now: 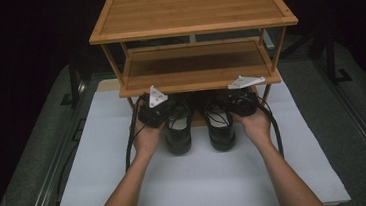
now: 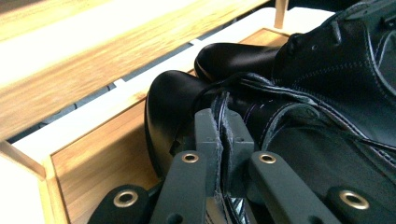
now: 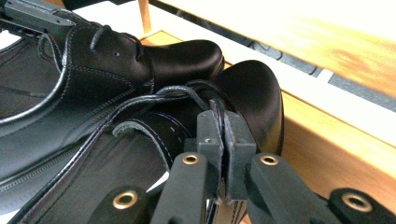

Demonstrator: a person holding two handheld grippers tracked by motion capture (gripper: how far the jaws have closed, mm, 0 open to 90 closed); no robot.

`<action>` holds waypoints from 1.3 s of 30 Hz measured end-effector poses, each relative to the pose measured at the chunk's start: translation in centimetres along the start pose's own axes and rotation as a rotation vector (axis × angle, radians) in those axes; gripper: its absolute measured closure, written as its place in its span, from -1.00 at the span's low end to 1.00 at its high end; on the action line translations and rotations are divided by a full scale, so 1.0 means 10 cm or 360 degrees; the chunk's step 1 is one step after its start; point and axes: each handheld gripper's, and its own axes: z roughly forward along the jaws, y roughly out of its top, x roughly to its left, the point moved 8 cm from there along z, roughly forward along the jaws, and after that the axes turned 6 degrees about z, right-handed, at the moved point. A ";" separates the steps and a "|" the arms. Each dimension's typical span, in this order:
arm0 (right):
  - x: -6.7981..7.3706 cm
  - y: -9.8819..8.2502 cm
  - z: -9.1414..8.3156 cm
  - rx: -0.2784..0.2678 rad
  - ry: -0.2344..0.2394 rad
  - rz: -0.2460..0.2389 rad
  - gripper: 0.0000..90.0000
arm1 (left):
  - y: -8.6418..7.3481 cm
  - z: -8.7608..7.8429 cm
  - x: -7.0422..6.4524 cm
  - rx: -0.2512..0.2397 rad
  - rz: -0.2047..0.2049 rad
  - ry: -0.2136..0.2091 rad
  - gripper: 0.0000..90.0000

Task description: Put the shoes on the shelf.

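A pair of black leather lace-up shoes stands side by side, toes pointing under a bamboo shoe rack (image 1: 190,9). My left gripper (image 1: 162,112) is shut on the outer collar edge of the left shoe (image 1: 178,131); in the left gripper view its pads (image 2: 208,133) pinch that leather rim, with the glossy toe (image 2: 173,98) just ahead. My right gripper (image 1: 236,104) is likewise shut on the outer collar edge of the right shoe (image 1: 221,127), whose toe (image 3: 257,93) reaches over the rack's lowest board (image 3: 327,144). The heels rest on the white mat (image 1: 203,181).
The rack's middle shelf (image 1: 195,64) hangs low over both grippers, and its top shelf is bare. Thin wooden legs (image 1: 266,93) stand at the corners. The mat ends at a grey table border (image 1: 353,118) on either side. Cables trail back from each gripper.
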 end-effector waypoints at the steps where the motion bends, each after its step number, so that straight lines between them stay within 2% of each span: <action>1: 0.00 0.01 0.03 -0.0010 -0.0015 0.0008 0.93 | 0.00 0.02 0.00 -0.0012 -0.0016 0.0012 0.94; 6: -0.02 0.01 0.12 -0.0032 -0.0049 0.0035 0.93 | -0.02 0.13 0.00 -0.0021 -0.0021 0.0066 0.94; 11: -0.04 -0.03 0.20 -0.0014 -0.0065 0.0051 0.93 | -0.06 0.21 -0.01 -0.0008 -0.0016 0.0059 0.94; 15: -0.04 -0.05 0.25 -0.0012 -0.0067 0.0059 0.93 | -0.09 0.23 -0.03 -0.0023 -0.0047 0.0056 0.94; 21: 0.01 -0.10 0.23 0.0000 -0.0046 0.0041 0.92 | -0.15 0.19 -0.08 -0.0020 -0.0009 0.0030 0.92; 23: 0.01 -0.13 0.23 -0.0001 -0.0085 0.0013 0.91 | -0.15 0.18 -0.09 -0.0023 -0.0007 0.0013 0.90; 25: 0.01 -0.14 0.23 -0.0017 -0.0073 0.0034 0.88 | -0.14 0.18 -0.11 -0.0016 0.0031 0.0014 0.86; 27: 0.01 -0.13 0.22 -0.0024 -0.0054 0.0040 0.71 | -0.15 0.16 -0.11 -0.0003 0.0048 -0.0002 0.76; 28: 0.01 -0.12 0.21 -0.0025 -0.0051 0.0050 0.56 | -0.14 0.16 -0.11 -0.0017 0.0024 -0.0013 0.66; 31: -0.01 -0.10 0.14 -0.0020 -0.0051 0.0056 0.30 | -0.15 0.06 -0.05 -0.0013 0.0021 -0.0039 0.31; 33: -0.02 -0.10 0.05 -0.0001 -0.0021 0.0081 0.19 | -0.16 -0.03 -0.03 -0.0009 -0.0016 -0.0083 0.10; 37: -0.01 -0.16 -0.15 0.0001 0.0026 0.0088 0.01 | -0.22 -0.23 -0.03 -0.0023 -0.0047 -0.0160 -0.11; 38: 0.00 -0.17 -0.18 0.0003 0.0034 0.0080 -0.03 | -0.24 -0.27 -0.06 -0.0022 -0.0072 -0.0189 -0.18; 39: 0.01 -0.19 -0.23 0.0009 0.0045 0.0077 -0.07 | -0.27 -0.31 -0.09 -0.0002 -0.0082 -0.0247 -0.27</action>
